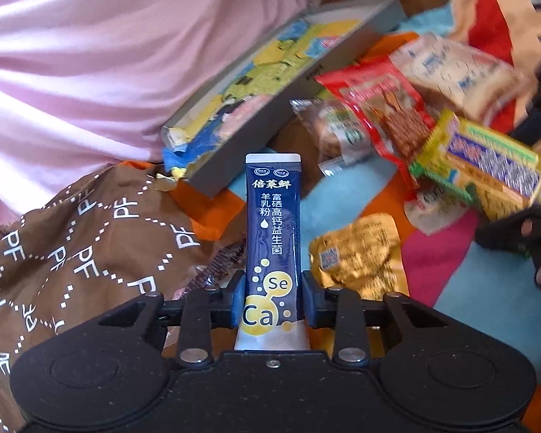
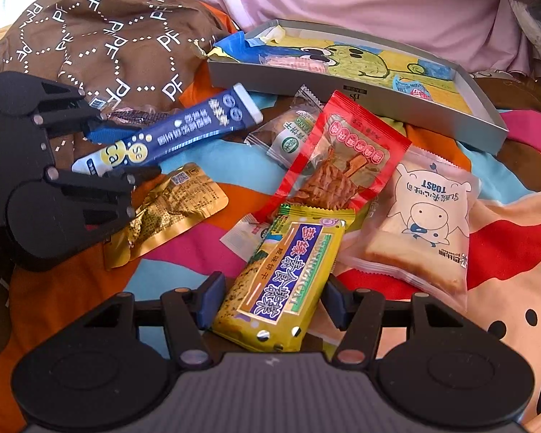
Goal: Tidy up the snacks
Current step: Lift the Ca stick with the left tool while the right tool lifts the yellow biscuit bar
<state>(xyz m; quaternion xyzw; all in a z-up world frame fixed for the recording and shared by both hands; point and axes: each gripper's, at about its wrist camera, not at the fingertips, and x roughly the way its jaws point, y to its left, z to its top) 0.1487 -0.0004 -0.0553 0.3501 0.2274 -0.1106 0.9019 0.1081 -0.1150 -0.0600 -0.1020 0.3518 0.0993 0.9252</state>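
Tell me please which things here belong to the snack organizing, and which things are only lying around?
Part of the job:
- blue sachet, in the left tongs
- yellow biscuit pack, between the right tongs
- red snack bag
- toast pack
- gold pouch
- grey tray

Only lying around:
- brown cloth with PF letters
- pink fabric
- colourful blanket

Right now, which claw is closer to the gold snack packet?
The left claw. It is right beside the gold packet, holding the blue stick. The right claw is farther off, around the yellow cracker pack.
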